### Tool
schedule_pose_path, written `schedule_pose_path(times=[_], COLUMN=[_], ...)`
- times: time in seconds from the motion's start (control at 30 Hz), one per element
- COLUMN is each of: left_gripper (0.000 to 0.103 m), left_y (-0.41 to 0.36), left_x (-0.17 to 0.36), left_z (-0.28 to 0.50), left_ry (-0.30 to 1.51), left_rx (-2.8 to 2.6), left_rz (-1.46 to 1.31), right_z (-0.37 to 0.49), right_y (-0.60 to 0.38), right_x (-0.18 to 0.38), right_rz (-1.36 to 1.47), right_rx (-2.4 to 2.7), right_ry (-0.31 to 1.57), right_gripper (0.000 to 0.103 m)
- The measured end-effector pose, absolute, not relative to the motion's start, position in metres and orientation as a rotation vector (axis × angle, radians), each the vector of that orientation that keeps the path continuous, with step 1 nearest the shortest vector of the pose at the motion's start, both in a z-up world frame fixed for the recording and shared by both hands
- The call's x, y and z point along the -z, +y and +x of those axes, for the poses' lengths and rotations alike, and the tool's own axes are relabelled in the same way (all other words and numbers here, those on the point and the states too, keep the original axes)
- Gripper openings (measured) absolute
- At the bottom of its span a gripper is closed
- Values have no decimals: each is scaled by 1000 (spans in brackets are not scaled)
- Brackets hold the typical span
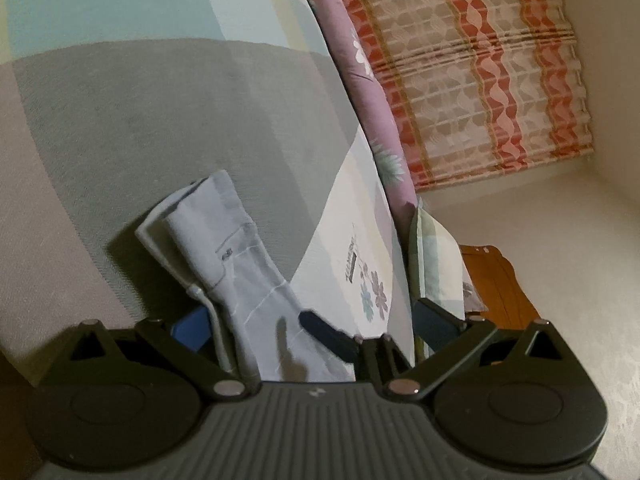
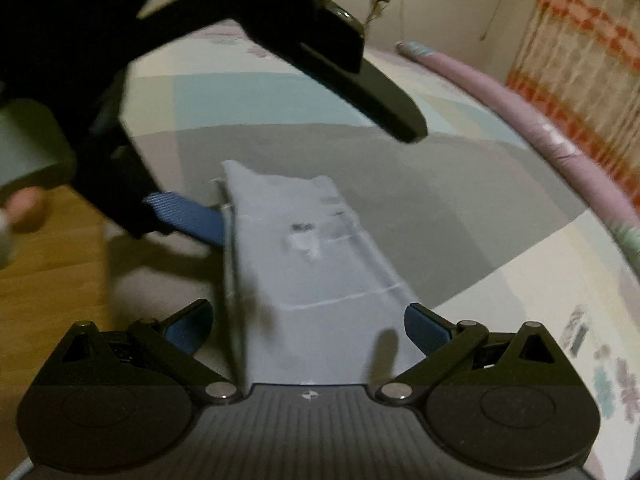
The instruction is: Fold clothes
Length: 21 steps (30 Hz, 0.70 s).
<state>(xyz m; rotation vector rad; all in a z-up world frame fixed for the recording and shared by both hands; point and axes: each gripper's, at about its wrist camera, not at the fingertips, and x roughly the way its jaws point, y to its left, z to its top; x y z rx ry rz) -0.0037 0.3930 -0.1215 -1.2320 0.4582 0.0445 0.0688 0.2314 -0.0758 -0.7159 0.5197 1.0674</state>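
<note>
My left tongs (image 1: 312, 328) and right tongs (image 2: 308, 328) are both spread around the pale blue folded garment (image 2: 304, 256), low centre of each frame, on the bed (image 2: 440, 184). It looks light and limp; I would pinch its folded edge.

Patchwork bed (image 1: 160, 112), patterned curtain (image 1: 480, 80), wooden floor (image 2: 52, 280)
</note>
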Motion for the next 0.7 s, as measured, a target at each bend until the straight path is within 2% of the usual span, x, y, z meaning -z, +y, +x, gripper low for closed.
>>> schedule_pose_path(times=[0.23, 0.57, 0.7], left_gripper=[102, 102, 102], left_y=[387, 392, 385], left_x=[125, 136, 134], left_z=[-3, 13, 18], left_ry=[496, 477, 479], left_rx=[-29, -107, -107], left_rz=[-1245, -1216, -1123], right_z=[71, 75, 71], right_y=[227, 219, 215], right_x=[63, 60, 58], right_rz=[-715, -703, -692], right_rx=[-977, -974, -990], right_ry=[412, 409, 437], right_gripper=[103, 103, 103])
